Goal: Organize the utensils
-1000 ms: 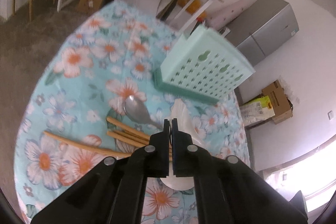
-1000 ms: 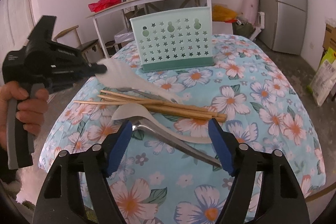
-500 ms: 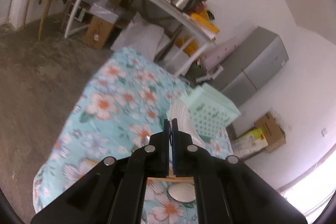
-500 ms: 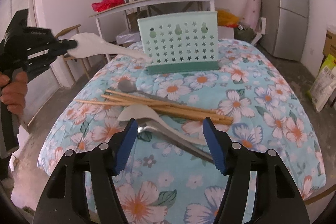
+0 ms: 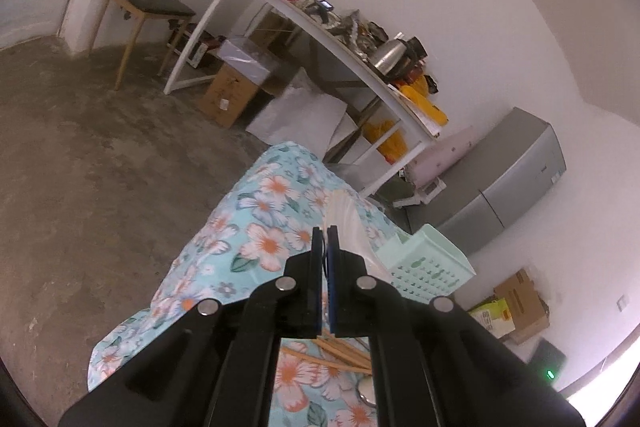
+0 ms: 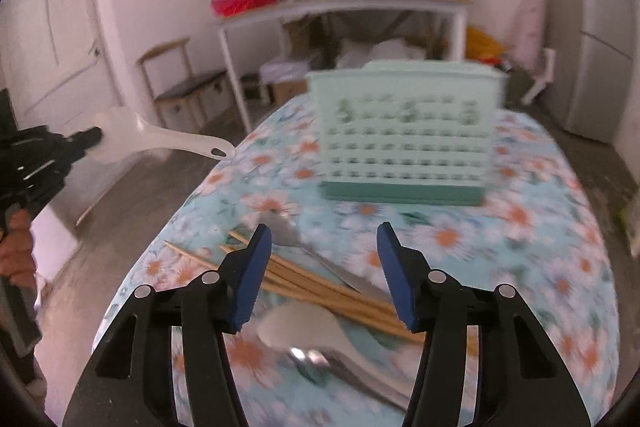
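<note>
The task was barely under way: the left claw was clamped on the bowl of a white plastic spoon, held in the air off the left edge of the bench and short of the green basket at the far side. The right claw, its jaws just closing but half open and empty, hovered over the chopsticks, a second white spoon and metal spoons lying on the near bench, with nothing visibly in the basket
</note>
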{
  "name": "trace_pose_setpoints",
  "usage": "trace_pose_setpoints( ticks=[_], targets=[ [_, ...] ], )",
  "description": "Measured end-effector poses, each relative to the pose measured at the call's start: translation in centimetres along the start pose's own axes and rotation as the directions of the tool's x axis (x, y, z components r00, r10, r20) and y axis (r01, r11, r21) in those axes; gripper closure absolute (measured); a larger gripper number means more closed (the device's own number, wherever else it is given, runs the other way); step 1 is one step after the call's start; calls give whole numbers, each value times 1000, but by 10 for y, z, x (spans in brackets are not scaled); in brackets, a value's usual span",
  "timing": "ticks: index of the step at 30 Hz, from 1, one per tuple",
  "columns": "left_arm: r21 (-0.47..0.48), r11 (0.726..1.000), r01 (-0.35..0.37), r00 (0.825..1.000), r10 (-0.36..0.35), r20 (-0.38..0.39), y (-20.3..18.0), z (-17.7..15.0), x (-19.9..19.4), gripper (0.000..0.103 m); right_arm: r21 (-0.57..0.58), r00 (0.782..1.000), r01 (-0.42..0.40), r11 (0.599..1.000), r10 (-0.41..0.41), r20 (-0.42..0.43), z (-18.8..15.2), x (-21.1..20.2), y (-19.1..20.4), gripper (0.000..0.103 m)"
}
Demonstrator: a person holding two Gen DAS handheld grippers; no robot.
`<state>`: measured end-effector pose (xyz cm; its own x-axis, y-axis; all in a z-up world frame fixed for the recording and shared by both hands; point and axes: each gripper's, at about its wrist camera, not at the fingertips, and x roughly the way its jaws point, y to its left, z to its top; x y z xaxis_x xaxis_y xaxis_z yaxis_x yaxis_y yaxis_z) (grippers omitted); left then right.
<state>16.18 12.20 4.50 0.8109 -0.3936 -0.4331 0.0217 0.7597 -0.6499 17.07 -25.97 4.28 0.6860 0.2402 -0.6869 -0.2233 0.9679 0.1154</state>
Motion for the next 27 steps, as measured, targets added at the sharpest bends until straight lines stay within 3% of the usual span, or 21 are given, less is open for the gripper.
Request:
trace_pose_setpoints(
  ticks=[4,10,15,22,24,27],
  targets=[
    [-18,1000,-13,1000,13,0,11,2,-3,102,-84,990,-12,996,0,-142,13,55,26,52],
    [-29,999,-27,1000,28,10,20,5,-10,102,-217,964,8,976,-66,-260,9,106,52,52],
    [-37,998,-44,999,45,6,25,7,-11,102,-302,951,31,953,-121,-284,5,122,69,51],
    [-39,998,-49,999,50,6,26,8,-11,102,-276,946,44,960,-129,-299,13,137,63,53],
    [-38,998,-52,999,52,5,26,8,-10,102,-259,945,24,966,-107,-308,14,136,62,79],
    [-37,998,-53,999,53,6,26,8,-10,102,-274,949,51,960,-133,-287,14,138,66,81]
  ],
)
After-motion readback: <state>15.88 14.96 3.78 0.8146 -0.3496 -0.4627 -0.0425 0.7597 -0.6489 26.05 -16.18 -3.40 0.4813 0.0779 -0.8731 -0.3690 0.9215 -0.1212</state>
